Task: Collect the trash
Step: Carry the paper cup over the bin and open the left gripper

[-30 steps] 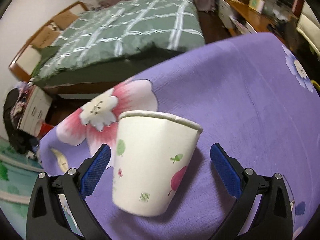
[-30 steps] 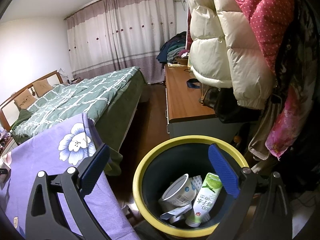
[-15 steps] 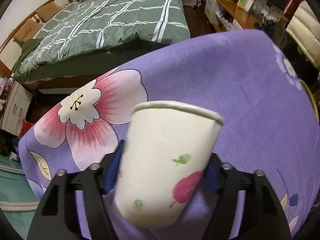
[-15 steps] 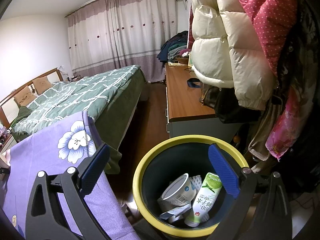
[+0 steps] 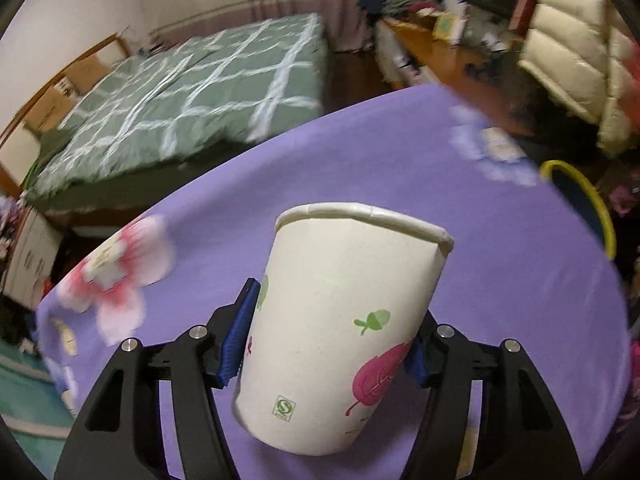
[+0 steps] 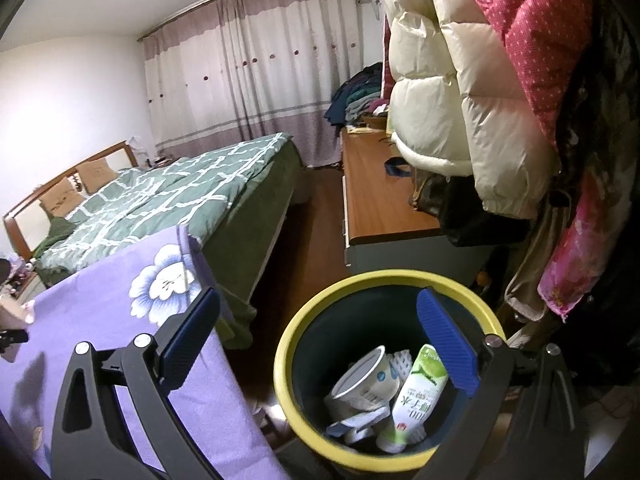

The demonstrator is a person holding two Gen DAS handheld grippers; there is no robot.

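My left gripper (image 5: 328, 332) is shut on a white paper cup (image 5: 340, 328) with leaf prints and holds it tilted above the purple flowered cloth (image 5: 500, 280). My right gripper (image 6: 320, 336) is open and empty, hovering over a dark bin with a yellow rim (image 6: 316, 332). The bin holds a white tub (image 6: 360, 380), a green-and-white bottle (image 6: 420, 388) and other scraps. The bin's rim also shows at the right edge of the left wrist view (image 5: 588, 196). The cup shows faintly at the far left of the right wrist view (image 6: 16, 308).
A bed with a green checked quilt (image 6: 172, 196) lies beyond the cloth-covered table (image 6: 100, 300). A wooden sideboard (image 6: 376, 200) stands behind the bin. Puffy coats (image 6: 460, 92) hang above and right of the bin. Dark floor runs between bed and sideboard.
My left gripper closed on the paper cup and lifted it off the cloth, swinging to the right toward the bin side. My right gripper stayed open over the bin.
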